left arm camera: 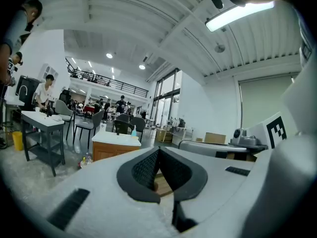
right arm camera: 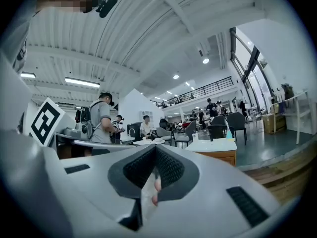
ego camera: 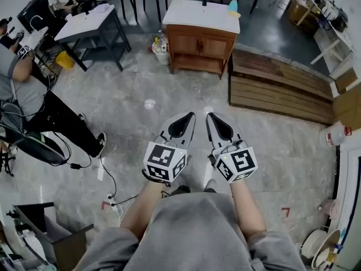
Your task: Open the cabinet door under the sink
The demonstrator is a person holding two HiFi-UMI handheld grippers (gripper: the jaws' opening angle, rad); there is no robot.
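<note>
the task is not begun yet, in my judgement; the whole of it is left. a wide grey floor (ego camera: 169, 95) lies between the jaws and the sink cabinet (ego camera: 186, 44), which stands far ahead of both grippers. its wooden doors (ego camera: 217, 46) look closed. the left gripper (ego camera: 190, 116) and the right gripper (ego camera: 208, 116) are held level, side by side, each with its jaws pressed together and holding nothing. ahead and to the right of the jaws a wooden platform (ego camera: 279, 86) lies just beside the cabinet. a table (ego camera: 90, 21) stands ahead to the left, and a small bottle (ego camera: 161, 43) stands by the cabinet's left side. the straight way seems free to me.
</note>
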